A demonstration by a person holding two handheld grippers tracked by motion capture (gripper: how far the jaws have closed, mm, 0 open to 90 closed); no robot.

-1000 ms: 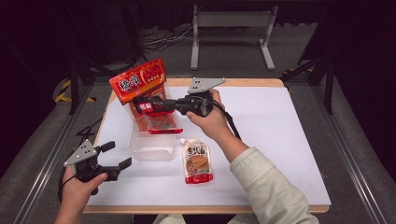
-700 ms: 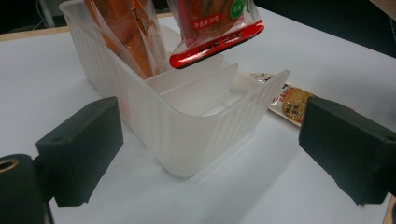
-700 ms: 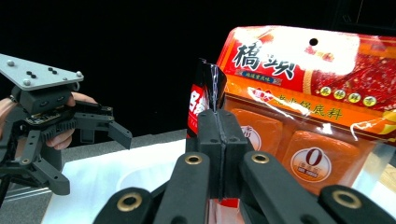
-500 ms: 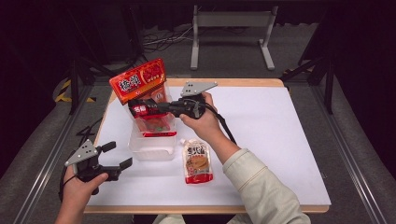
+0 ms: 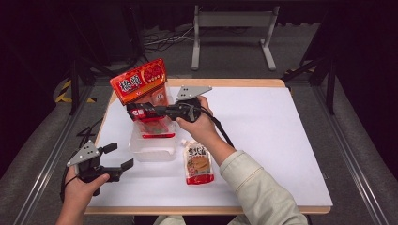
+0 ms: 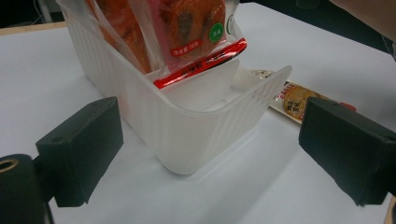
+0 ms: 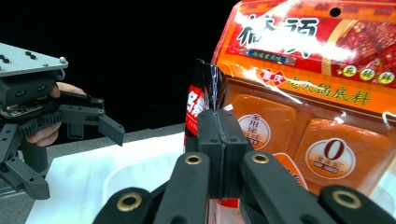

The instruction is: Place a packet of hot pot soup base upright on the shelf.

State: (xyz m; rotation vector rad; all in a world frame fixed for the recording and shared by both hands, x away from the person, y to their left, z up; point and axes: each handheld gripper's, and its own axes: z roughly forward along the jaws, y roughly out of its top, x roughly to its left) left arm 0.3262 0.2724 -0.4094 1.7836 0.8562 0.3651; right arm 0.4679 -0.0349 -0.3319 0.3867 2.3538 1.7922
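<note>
A clear plastic container (image 5: 152, 149) (image 6: 196, 126) stands left of the table's middle. A large orange-red bag (image 5: 139, 83) (image 7: 322, 93) stands upright in it. My right gripper (image 5: 137, 111) (image 7: 218, 126) points left over the container. It is shut on the top edge of a thin red and black packet (image 5: 146, 113) (image 7: 201, 95), which hangs in front of the bag with its lower end (image 6: 201, 46) inside the container. My left gripper (image 5: 118, 158) (image 6: 210, 149) is held low at the near left, open, its jaws facing the container's near corner without touching it.
A flat red and white pouch (image 5: 198, 162) (image 6: 295, 99) lies on the white table top (image 5: 281, 140) just right of the container. The right forearm reaches over the table's near middle. A metal stand (image 5: 232, 33) is on the floor beyond the far edge.
The right gripper has moved left and a little down with the red packet, bringing it in front of the orange bag over the container. The left gripper has kept still.
</note>
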